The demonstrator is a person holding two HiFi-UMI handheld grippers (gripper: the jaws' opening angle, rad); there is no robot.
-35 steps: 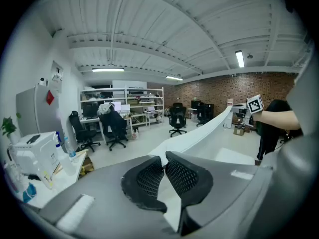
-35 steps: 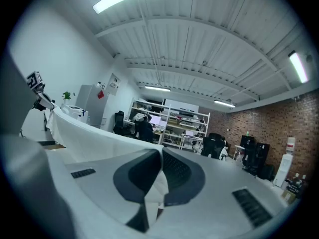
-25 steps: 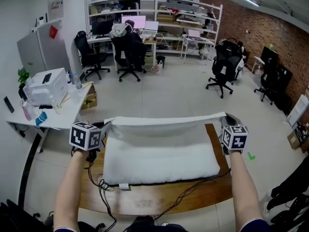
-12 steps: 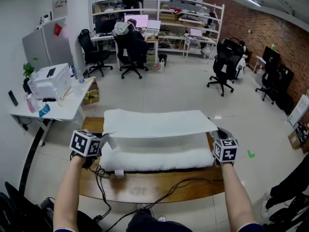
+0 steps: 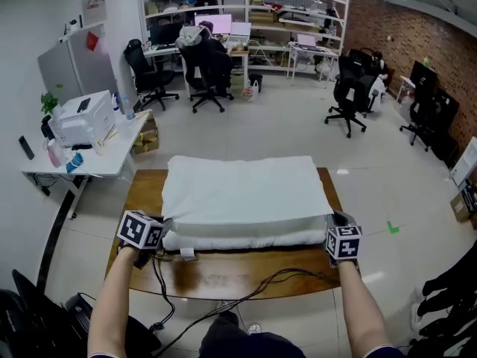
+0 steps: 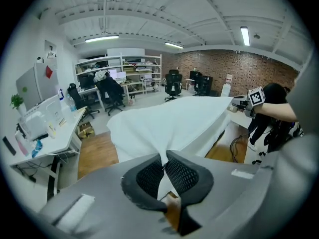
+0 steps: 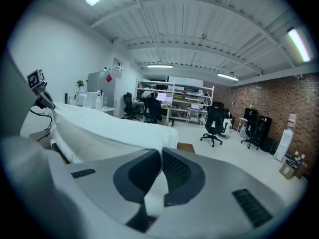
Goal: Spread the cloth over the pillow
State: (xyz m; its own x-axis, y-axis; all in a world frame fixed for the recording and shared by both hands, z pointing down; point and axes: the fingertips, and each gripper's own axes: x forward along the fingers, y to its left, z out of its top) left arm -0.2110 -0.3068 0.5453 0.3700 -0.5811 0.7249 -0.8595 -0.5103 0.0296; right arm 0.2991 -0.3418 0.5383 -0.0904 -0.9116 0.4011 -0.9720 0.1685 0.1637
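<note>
White cloth (image 5: 242,189) lies flat, long axis left-right, over pillow (image 5: 246,239).

A black cable (image 5: 287,277) is being carried across the bare front strip of the wooden bench (image 5: 216,280) and is being let down over its near edge. At the left, a white printer (image 5: 80,121), some bottles and a small blue item (image 5: 74,161) are being borne by a white bench (image 5: 100,162). A green plant (image 5: 49,103) is being kept just beside the printer. Black office chairs (image 5: 348,95) are being left about the pale floor (image 5: 283,133), on which a green mark (image 5: 392,228) is being shown. A lit monitor (image 5: 211,23) is being held on white shelving (image 5: 246,10) at the far end. The right side is being closed off by a brick wall (image 5: 395,28).
</note>
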